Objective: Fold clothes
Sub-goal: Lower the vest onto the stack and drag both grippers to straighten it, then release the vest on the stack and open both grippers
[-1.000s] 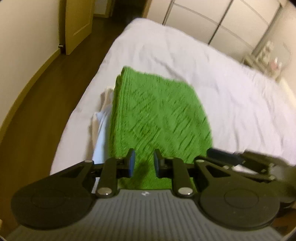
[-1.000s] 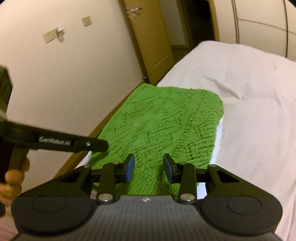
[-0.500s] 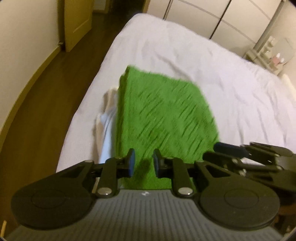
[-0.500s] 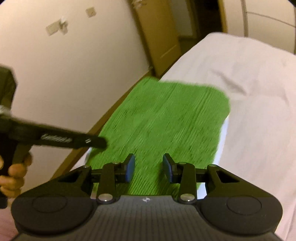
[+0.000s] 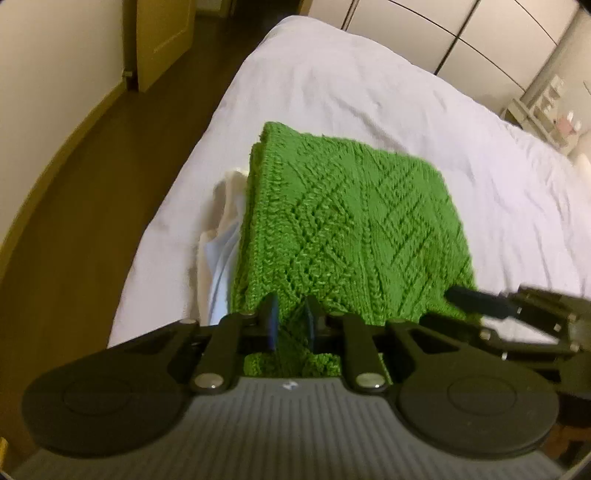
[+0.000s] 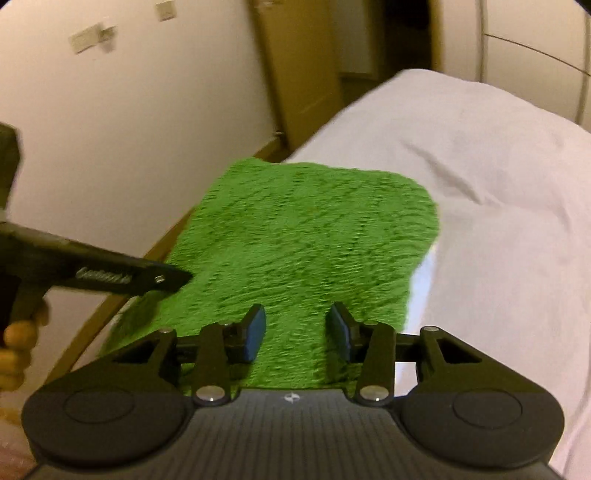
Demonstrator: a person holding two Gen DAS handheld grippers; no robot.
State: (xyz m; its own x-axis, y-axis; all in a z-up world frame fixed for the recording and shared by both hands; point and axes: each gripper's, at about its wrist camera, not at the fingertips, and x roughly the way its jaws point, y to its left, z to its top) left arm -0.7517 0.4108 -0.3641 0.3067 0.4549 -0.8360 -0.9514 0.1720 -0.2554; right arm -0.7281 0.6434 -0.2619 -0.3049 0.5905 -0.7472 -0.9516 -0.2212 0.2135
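Observation:
A folded green knit sweater (image 5: 347, 221) lies on top of folded white clothes (image 5: 221, 251) near the edge of a bed with a white sheet (image 5: 369, 85). My left gripper (image 5: 291, 323) is low at the sweater's near edge, its jaws a narrow gap apart with green knit between them. My right gripper (image 6: 295, 328) is open and empty above the sweater (image 6: 306, 229). The right gripper also shows in the left wrist view (image 5: 480, 299), at the sweater's right corner. The left gripper's finger (image 6: 122, 275) crosses the right wrist view at the left.
The bed's left edge drops to a dark wooden floor (image 5: 81, 177). A wooden door (image 5: 162, 37) stands at the far left. White wardrobe doors (image 5: 443, 33) are behind the bed. A wall (image 6: 129, 122) runs close along the bed's side.
My left gripper has moved forward and down to the sweater's near edge, with knit now between its jaws. My right gripper has moved a little; its view is blurred.

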